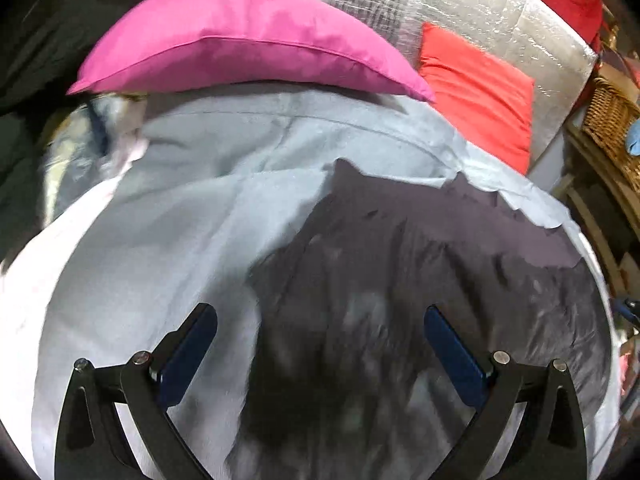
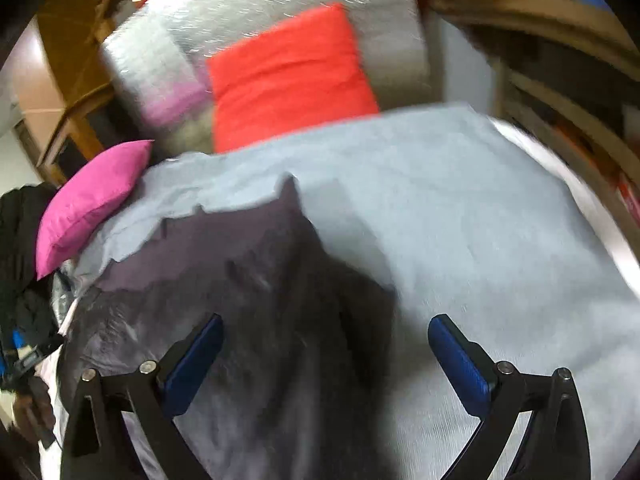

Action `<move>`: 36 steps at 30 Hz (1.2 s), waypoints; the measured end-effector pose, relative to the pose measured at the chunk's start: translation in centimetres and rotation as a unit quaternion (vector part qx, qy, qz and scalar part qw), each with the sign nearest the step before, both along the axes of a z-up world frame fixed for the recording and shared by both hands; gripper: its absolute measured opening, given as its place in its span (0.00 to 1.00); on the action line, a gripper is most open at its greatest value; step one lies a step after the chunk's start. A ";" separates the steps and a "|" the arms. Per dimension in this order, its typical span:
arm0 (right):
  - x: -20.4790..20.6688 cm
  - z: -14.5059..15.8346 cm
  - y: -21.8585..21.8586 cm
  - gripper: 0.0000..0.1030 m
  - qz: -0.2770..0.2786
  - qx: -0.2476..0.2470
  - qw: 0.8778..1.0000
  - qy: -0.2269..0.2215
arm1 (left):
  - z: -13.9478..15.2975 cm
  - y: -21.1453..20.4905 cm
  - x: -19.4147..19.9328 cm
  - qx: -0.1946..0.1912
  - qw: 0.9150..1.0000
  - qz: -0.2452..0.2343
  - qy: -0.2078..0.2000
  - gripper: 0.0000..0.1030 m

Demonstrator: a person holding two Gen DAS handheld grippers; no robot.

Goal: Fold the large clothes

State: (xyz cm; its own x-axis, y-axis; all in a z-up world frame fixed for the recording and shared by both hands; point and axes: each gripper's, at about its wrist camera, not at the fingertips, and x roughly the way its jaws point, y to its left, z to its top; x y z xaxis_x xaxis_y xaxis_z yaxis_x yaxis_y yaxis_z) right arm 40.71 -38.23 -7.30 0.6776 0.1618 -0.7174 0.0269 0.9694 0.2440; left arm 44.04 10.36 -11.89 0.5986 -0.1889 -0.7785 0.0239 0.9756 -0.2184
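Note:
A dark grey garment point(image 1: 400, 280) lies spread on a pale blue bedsheet point(image 1: 168, 216). In the left wrist view it fills the middle and right, and my left gripper point(image 1: 320, 320) hangs open above its left edge with nothing between the blue pads. In the right wrist view the same dark garment point(image 2: 240, 280) covers the left and middle of the pale sheet point(image 2: 480, 220). My right gripper point(image 2: 326, 330) is open over the garment's right edge, holding nothing. The images are blurred.
A pink pillow point(image 1: 240, 44) and a red pillow point(image 1: 480, 92) lean at the head of the bed against a silver quilted panel point(image 1: 460, 4). A wicker basket point(image 1: 612, 124) sits on wooden shelving at the right. Dark clothing point(image 1: 40, 40) is piled at the left.

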 end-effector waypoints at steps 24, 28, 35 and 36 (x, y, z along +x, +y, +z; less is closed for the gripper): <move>5.2 -4.4 0.6 0.07 -0.022 -0.071 0.996 0.049 | -1.3 -4.7 4.0 0.092 0.995 -0.034 -0.007 0.27; 4.7 -2.2 1.1 0.07 -0.025 -0.067 0.997 0.028 | 2.5 -4.9 1.3 0.095 0.993 -0.034 -0.067 0.37; 5.5 -3.5 1.7 0.07 -0.030 -0.114 0.992 0.045 | -3.0 -6.5 3.7 0.152 0.986 -0.058 0.031 0.25; 5.7 -5.1 1.7 0.07 -0.033 -0.117 0.991 0.062 | -3.9 -6.0 4.0 0.137 0.988 -0.052 0.039 0.27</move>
